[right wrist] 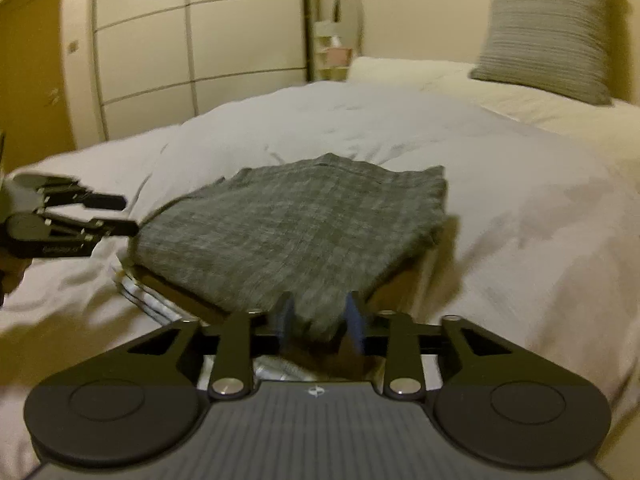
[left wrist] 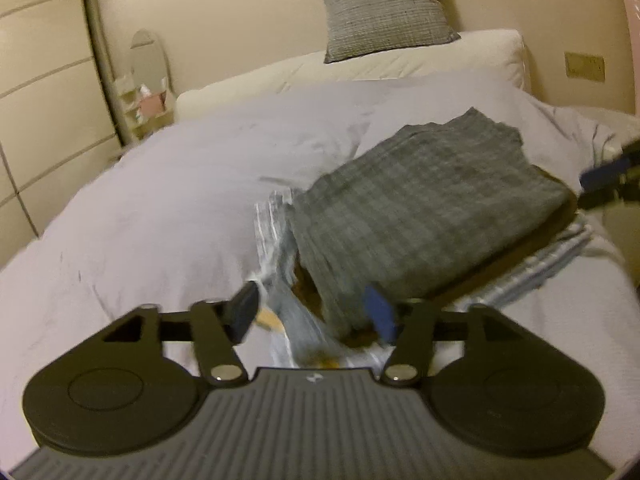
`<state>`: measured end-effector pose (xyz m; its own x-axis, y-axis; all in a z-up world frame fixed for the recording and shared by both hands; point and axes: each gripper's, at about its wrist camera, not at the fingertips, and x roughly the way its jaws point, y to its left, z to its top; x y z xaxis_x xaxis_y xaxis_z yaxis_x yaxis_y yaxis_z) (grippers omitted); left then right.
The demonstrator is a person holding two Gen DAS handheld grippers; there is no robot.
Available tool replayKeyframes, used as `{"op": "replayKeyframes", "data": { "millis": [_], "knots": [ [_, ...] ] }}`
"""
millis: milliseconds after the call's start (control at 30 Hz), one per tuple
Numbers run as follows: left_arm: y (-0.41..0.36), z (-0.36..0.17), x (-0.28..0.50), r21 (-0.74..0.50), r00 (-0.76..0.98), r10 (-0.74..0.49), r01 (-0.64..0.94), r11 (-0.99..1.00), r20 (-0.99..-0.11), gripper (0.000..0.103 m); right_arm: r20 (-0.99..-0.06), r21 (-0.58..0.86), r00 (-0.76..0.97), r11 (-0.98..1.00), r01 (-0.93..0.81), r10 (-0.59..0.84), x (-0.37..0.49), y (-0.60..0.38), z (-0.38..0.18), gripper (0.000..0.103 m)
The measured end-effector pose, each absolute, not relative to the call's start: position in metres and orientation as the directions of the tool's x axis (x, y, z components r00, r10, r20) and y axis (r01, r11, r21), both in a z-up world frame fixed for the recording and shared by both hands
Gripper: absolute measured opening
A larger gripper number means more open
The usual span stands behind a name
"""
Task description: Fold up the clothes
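Note:
A folded grey checked garment [left wrist: 424,208] lies on top of a stack on the bed, over a brown layer [left wrist: 532,244] and striped white-blue folded clothes [left wrist: 276,240]. My left gripper [left wrist: 312,312] is open at the stack's near corner, its jaws on either side of the striped cloth and grey corner. In the right wrist view the same grey garment [right wrist: 296,224] lies ahead, and my right gripper [right wrist: 320,320] is open with the garment's near corner between its jaws. The left gripper [right wrist: 120,216] shows at the left there; the right gripper's fingers [left wrist: 600,180] show at the right edge.
The stack sits on a pale lilac duvet [left wrist: 168,184]. A cream mattress end [left wrist: 440,60] and a grey cushion [left wrist: 384,4] are at the head. A wardrobe with sliding doors [right wrist: 192,40] and a small oval mirror [left wrist: 148,56] stand beyond the bed.

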<state>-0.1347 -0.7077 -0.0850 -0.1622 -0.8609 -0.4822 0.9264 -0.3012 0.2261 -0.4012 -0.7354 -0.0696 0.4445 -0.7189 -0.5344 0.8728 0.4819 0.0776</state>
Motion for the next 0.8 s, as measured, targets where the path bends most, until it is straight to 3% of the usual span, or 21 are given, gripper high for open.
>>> {"op": "replayKeyframes", "data": {
  "millis": [133,233,300,467,800],
  "knots": [
    [-0.683,-0.101,-0.138,0.147,-0.155,-0.839,0.952,-0.267,-0.521,0.087,-0.570,0.130,0.413,0.418,0.899,-0.710,-0.403,-0.706,-0.078,0.052],
    [-0.677,-0.112,-0.144,0.117,-0.138,-0.828,0.964,-0.237,-0.544,0.102,-0.597,0.178,0.378,0.342,0.923,-0.708,-0.398,-0.690,-0.085,0.073],
    [-0.678,-0.118,-0.148,0.094,-0.132,-0.813,0.970,-0.223,-0.568,0.102,-0.605,0.178,0.365,0.327,0.928,-0.707,-0.392,-0.683,-0.086,0.087],
    [-0.681,-0.128,-0.149,0.009,-0.120,-0.775,0.987,-0.160,-0.621,0.102,-0.610,0.127,0.351,0.349,0.928,-0.710,-0.379,-0.678,-0.088,0.089],
    [-0.693,-0.151,-0.158,0.013,-0.112,-0.720,0.986,-0.166,-0.685,0.103,-0.676,0.128,0.280,0.266,0.955,-0.681,-0.366,-0.698,-0.115,0.089]
  ]
}}
